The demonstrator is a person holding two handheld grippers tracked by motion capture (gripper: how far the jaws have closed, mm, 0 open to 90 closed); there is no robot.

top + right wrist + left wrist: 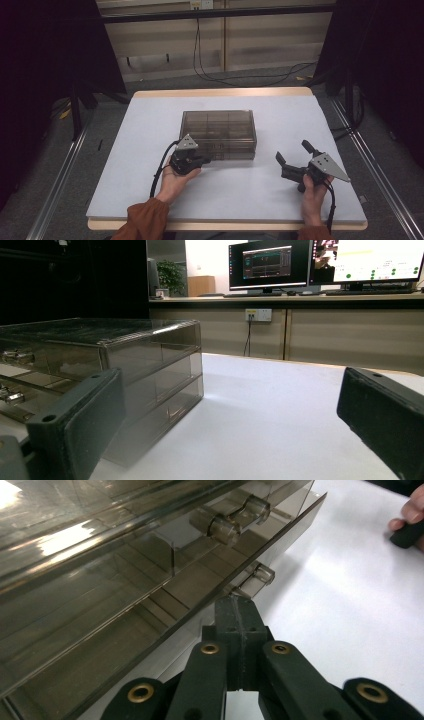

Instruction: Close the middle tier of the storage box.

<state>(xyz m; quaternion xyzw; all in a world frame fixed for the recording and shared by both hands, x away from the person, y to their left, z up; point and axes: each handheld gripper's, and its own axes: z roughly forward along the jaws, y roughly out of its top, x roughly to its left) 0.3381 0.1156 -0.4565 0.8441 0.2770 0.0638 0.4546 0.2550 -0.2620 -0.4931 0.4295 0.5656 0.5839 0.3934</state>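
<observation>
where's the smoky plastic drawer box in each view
High view: drawer box at table centre, beyond the left gripper.
Left gripper view: box across the upper left, just past the shut jaws.
Right gripper view: box at left, behind the left jaw.
Shared landmark: the white table.

Smoky plastic box, matt black grippers, pale tabletop

The drawer box (218, 134) looks like smoke-tinted see-through plastic, smooth and glossy, catching glare on its front, with clear moulded plastic handles (229, 522). The left gripper (237, 611) is matt black plastic with brass-coloured metal rivets; the right gripper (295, 156) carries a dull grey metal-looking plate. The table (150, 145) has a smooth, faintly shiny white-grey top with a pale wood edge.
</observation>
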